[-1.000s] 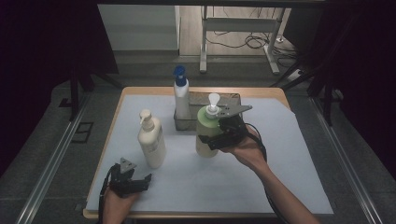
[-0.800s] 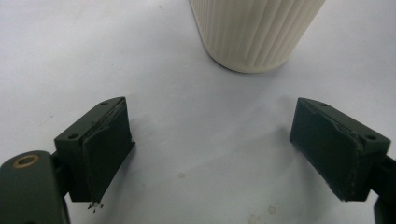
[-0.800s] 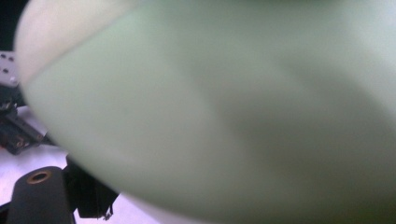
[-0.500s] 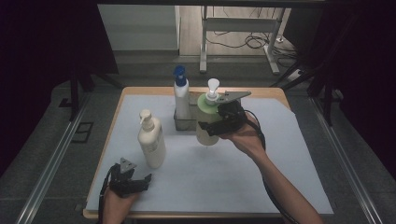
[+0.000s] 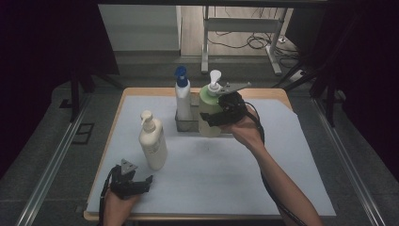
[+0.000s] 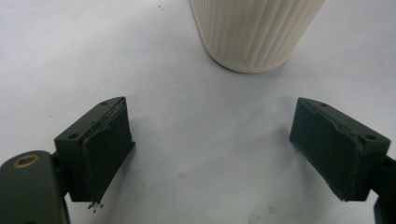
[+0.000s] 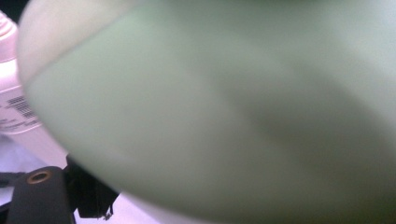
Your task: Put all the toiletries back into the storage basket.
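A green-topped pump bottle (image 5: 207, 99) hangs above the sheet at the front of a grey tray (image 5: 187, 124), with my right gripper (image 5: 220, 116) shut on its body from the right. Up close in the right gripper view, the green bottle (image 7: 224, 116) is a blur across the frame, and one black fingertip (image 7: 91, 196) shows under it. A white spray bottle with a blue head (image 5: 182, 96) stands in the tray. At the front left my left gripper (image 5: 140, 182) rests open, and its jaws (image 6: 210, 158) stand wide apart just short of a ribbed cream pump bottle (image 6: 254, 32) (image 5: 153, 141).
A pale sheet (image 5: 226, 179) covers the wooden table (image 5: 141, 94). A white labelled bottle (image 7: 14, 107) shows at the left edge of the right gripper view. Dark floor, metal rails and a desk frame with cables lie beyond the table.
My right gripper has carried the green bottle up and away from the person, to the front of the grey tray. The left gripper has stayed where it was.
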A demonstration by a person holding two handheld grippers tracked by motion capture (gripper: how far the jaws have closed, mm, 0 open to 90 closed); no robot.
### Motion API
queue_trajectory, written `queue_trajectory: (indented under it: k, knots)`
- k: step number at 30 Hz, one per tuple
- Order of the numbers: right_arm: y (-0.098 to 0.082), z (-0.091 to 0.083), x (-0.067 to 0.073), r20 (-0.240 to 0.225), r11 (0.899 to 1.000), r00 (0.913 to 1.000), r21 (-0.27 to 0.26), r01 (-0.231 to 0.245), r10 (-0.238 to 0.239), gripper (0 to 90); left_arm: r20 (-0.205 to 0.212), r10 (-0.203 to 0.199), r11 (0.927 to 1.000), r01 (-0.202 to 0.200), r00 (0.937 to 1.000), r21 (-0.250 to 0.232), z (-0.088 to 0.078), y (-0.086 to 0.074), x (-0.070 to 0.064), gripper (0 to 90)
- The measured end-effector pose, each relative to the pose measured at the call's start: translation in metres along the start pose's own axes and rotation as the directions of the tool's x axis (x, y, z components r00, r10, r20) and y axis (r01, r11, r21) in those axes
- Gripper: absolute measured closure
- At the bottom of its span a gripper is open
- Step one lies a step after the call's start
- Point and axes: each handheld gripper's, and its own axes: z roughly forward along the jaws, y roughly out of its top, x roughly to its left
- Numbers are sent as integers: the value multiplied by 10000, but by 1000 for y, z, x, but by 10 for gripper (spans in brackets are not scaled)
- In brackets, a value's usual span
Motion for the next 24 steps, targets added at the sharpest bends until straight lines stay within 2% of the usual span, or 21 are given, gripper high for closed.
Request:
queue_trajectory:
  k: [10, 24]
  knots:
    - [12, 8, -12, 461, 9999, 9988, -27, -167, 169, 127, -1, -1, 10000, 1, 10000, -2, 0, 0, 0, 122]
    - [21, 24, -27, 976, 9991, 9944, -146, -402, 415, 127, 2, -3, 10000, 3, 10000, 0, 0, 0, 0, 122]
